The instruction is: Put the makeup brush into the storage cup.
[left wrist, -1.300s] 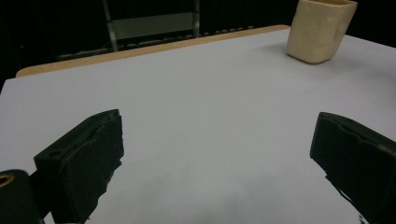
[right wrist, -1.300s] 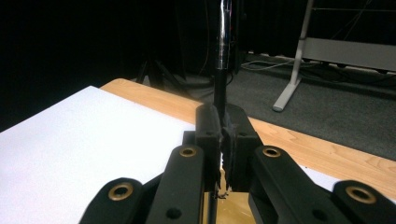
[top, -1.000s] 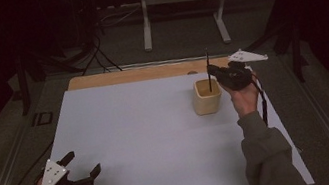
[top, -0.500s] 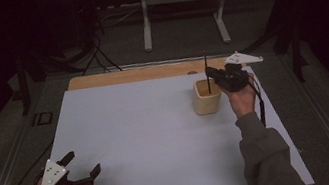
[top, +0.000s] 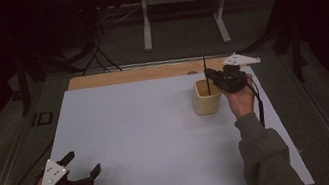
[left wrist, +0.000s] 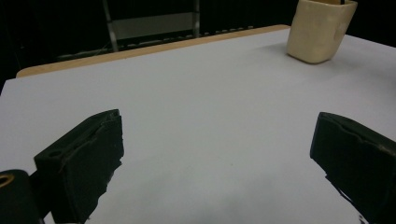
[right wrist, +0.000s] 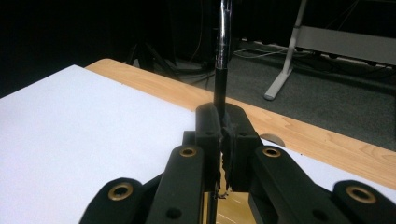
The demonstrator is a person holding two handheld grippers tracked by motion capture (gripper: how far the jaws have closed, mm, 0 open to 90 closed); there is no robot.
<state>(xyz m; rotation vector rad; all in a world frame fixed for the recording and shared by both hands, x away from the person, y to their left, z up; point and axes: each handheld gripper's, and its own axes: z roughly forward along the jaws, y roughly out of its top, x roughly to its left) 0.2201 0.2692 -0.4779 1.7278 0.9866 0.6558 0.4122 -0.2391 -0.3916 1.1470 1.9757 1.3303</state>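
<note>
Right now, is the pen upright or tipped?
Upright. The pen stands vertical over the beige cup, clamped in the right gripper; the right gripper view shows its jaws shut on the barrel.

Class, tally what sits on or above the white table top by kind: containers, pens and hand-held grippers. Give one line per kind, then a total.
Cream cup: 1
Black pen, upright in the cup: 1
Hand-held grippers: 2, the left hand-held gripper and the right hand-held gripper
Total: 4

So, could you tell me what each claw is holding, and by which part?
The right claw grips a thin black pen partway along its shaft, upright over the cream cup. The left claw is open and holds nothing.
</note>
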